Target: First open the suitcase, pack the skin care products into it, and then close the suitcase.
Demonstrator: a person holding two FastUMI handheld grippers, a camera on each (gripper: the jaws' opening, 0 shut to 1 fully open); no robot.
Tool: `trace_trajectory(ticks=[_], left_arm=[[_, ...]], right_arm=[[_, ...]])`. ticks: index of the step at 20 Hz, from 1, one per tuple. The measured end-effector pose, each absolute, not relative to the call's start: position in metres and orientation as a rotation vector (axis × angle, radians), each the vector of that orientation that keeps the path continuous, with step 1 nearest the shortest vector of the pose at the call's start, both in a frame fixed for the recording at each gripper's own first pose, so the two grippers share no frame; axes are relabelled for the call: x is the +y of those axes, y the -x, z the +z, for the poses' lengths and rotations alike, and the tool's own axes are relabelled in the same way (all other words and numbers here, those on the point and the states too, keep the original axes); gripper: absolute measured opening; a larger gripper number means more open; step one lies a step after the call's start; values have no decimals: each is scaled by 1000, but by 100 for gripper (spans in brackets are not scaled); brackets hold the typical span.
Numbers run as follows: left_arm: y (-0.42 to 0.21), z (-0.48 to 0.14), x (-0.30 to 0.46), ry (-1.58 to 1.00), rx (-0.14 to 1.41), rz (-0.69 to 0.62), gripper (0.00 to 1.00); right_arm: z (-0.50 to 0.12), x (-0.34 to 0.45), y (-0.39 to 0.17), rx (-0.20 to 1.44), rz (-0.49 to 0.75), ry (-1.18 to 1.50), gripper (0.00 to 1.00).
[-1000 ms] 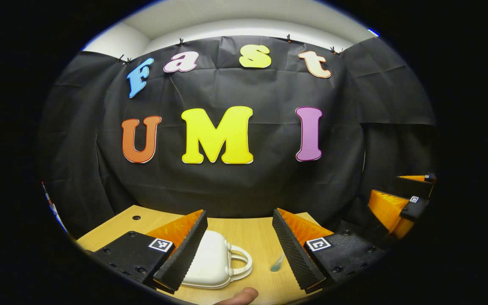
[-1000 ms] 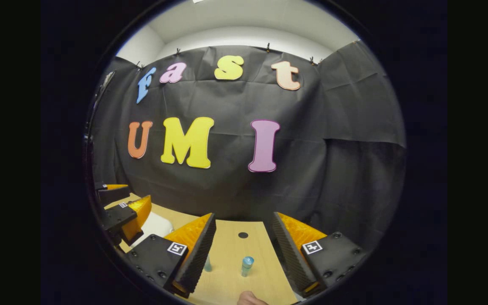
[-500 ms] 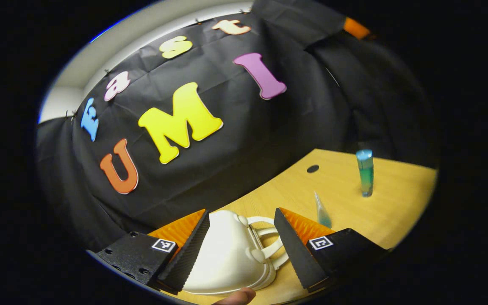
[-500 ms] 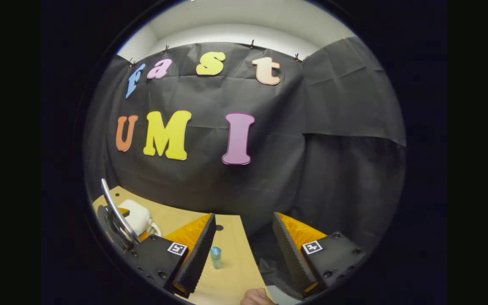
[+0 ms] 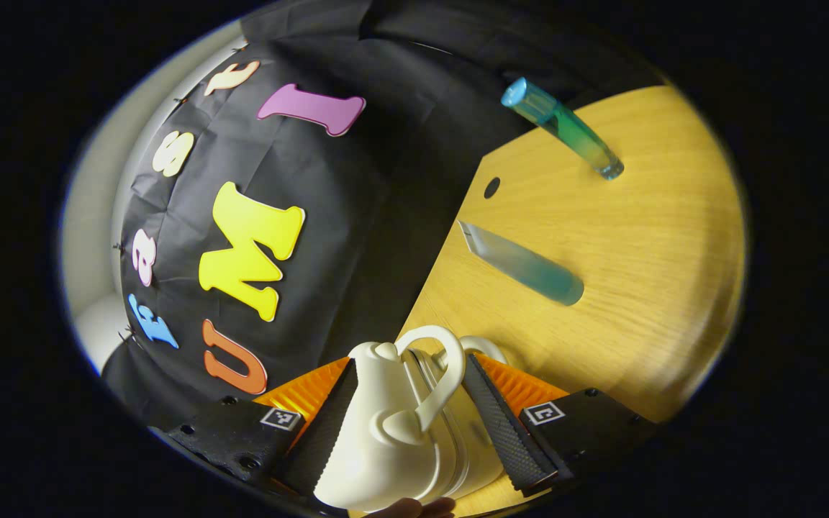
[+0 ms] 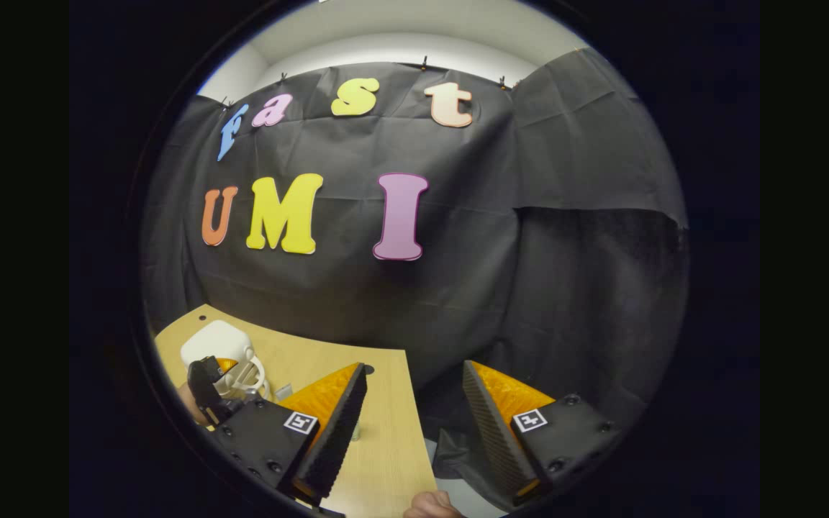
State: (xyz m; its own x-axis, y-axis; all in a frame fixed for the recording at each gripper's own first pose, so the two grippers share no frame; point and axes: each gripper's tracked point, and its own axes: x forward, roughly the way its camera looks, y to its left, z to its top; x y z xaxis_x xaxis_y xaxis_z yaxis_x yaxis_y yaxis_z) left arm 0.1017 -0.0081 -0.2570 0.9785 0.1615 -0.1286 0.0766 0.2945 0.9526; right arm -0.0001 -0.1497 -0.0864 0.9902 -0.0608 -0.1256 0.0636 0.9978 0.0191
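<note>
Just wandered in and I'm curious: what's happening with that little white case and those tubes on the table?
A person holds a gripper in each hand. The left gripper has its fingers on either side of the small white suitcase, which looks shut. A teal tube and a teal bottle wait on the wooden table, not yet packed. The right gripper is open and holds nothing.

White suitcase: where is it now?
In the left gripper view the small white suitcase sits between the left gripper fingers at the wooden table edge, near a flat teal tube.
</note>
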Motion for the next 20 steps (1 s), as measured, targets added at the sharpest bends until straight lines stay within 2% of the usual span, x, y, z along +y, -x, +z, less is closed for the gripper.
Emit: trace_trajectory(ticks=[2, 3, 4, 5, 6, 7, 8, 10, 12, 15, 20], left_arm=[[-112, -260, -6, -1361, 240, 83, 90], [-118, -262, -6, -1385, 233, 91, 80], [-123, -261, -6, -1417, 224, 95, 76], [-125, -262, -5, -1448, 225, 101, 65], [-127, -268, -4, -1461, 248, 95, 60], [-130, -275, 3, -1462, 270, 97, 48], [-129, -280, 9, -1462, 299, 100, 45], [-126, -278, 16, -1487, 332, 110, 25], [-125, -276, 12, -1486, 339, 86, 16], [-118, -269, 14, -1443, 369, 45, 8], [-110, -234, 23, -1247, 363, -19, 4]], right_arm=[[-92, -153, -5, 143, -41, -28, 80], [-94, -152, -8, 152, -25, -31, 80], [-95, -151, -8, 160, -11, -33, 80], [-94, -150, -10, 158, -1, -30, 80], [-92, -150, -10, 152, 2, -22, 80], [-89, -149, -12, 144, -1, -15, 80], [-87, -147, -12, 143, -7, -13, 80], [-86, -141, -11, 146, -22, -20, 80], [-81, -134, -8, 136, -40, -22, 80], [-76, -119, -5, 135, -63, -15, 79], [-63, -89, -2, 121, -123, 2, 80]])
